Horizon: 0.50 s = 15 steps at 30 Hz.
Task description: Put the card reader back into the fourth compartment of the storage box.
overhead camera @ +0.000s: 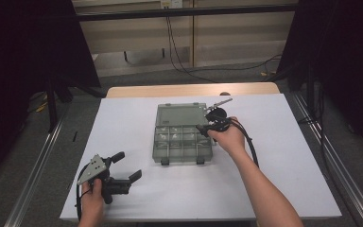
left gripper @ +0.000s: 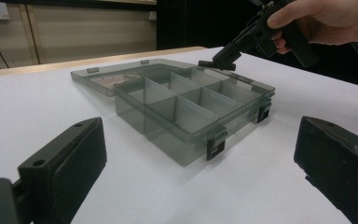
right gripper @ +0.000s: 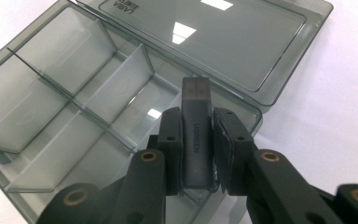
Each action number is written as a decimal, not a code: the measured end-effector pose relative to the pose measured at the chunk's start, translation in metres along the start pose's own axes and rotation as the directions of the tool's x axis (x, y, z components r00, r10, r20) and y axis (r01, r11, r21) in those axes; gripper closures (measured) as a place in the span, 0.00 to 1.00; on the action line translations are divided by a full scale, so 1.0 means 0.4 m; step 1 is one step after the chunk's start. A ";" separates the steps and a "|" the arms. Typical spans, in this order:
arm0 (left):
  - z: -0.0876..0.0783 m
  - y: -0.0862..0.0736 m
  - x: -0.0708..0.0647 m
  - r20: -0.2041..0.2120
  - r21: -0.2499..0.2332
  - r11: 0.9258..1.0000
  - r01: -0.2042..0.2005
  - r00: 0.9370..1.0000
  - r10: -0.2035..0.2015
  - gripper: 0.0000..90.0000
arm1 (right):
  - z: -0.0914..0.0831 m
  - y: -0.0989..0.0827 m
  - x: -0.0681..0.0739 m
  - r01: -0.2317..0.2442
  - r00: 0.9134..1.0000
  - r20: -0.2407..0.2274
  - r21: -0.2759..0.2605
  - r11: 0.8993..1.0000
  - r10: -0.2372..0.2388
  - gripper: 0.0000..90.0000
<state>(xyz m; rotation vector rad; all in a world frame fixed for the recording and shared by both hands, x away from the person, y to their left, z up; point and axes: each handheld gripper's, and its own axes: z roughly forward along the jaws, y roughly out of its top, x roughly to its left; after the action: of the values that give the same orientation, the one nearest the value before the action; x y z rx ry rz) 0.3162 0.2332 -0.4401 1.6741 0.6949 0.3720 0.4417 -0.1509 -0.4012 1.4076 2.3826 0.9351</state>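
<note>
Two grippers work at a white table (overhead camera: 274,179), where a smoky plastic box (overhead camera: 182,142) lies with its lid (overhead camera: 182,113) folded flat behind it. The right gripper (right gripper: 197,140), jaws clamped on a slim dark adapter (right gripper: 196,135), hangs over the box's back right corner, just above the hinge side, nose tipped down, apparently to drop the piece into the compartment below. The adapter stands on end between the pads, its top free above them, which should let it slide between the dividers (right gripper: 116,84). The left gripper (overhead camera: 125,171) rests near the table's front left, well apart from the box, jaws spread wide and holding nothing, likely kept out of the way. Compartments look bare. Walls and dividers close in on the drop, while bare table surrounds the box on every side.
</note>
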 end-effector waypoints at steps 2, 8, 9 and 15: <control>0.000 0.000 0.000 0.000 -0.001 1.000 0.001 1.000 -0.001 0.03 | 0.002 0.000 0.001 0.000 1.000 -0.001 0.002 1.000 0.000 0.82; -0.001 0.000 0.000 0.001 -0.001 1.000 0.001 1.000 -0.001 0.03 | 0.006 -0.001 0.002 0.003 1.000 0.007 0.010 1.000 -0.003 0.82; -0.001 0.000 0.000 0.001 -0.001 1.000 0.001 1.000 -0.001 0.03 | 0.007 -0.001 0.001 0.003 1.000 0.007 0.011 1.000 -0.003 0.82; -0.001 0.000 0.000 0.002 -0.001 1.000 0.001 1.000 -0.001 0.03 | 0.010 -0.003 0.005 0.007 1.000 0.012 0.019 1.000 -0.007 0.82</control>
<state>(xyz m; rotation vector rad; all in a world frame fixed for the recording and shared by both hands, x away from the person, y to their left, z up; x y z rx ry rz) 0.3161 0.2334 -0.4399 1.6733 0.6943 0.3697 0.4418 -0.1478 -0.4049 1.4069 2.3924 0.9023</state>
